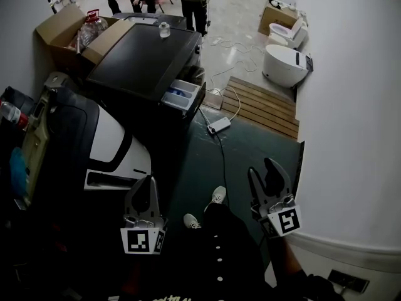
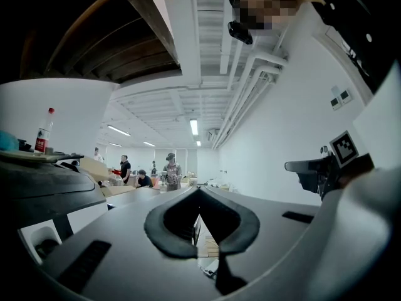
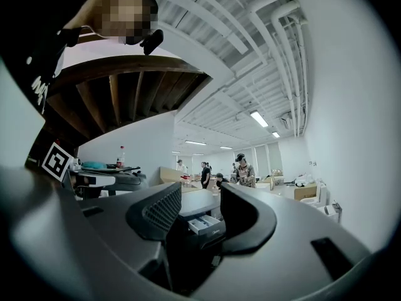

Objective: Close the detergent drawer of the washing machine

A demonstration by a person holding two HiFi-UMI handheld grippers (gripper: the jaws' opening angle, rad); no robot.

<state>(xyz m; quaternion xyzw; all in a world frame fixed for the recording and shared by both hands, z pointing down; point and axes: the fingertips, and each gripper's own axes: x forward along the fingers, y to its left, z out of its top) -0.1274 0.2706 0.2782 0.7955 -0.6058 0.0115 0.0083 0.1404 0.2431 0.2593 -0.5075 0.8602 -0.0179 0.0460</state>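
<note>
Right tool (image 1: 262, 169) released, left tool (image 1: 148, 182) clenched empty, both well short of jutting detergent drawer (image 1: 182, 95), floor (image 1: 247, 144) between.

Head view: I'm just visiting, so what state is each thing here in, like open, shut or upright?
Detergent drawer: pulled out of the washing machine, open.
Left gripper: shut, empty.
Right gripper: open, empty.
Cardboard box: flaps open.
Small bottle: upright on the machine's top.
</note>
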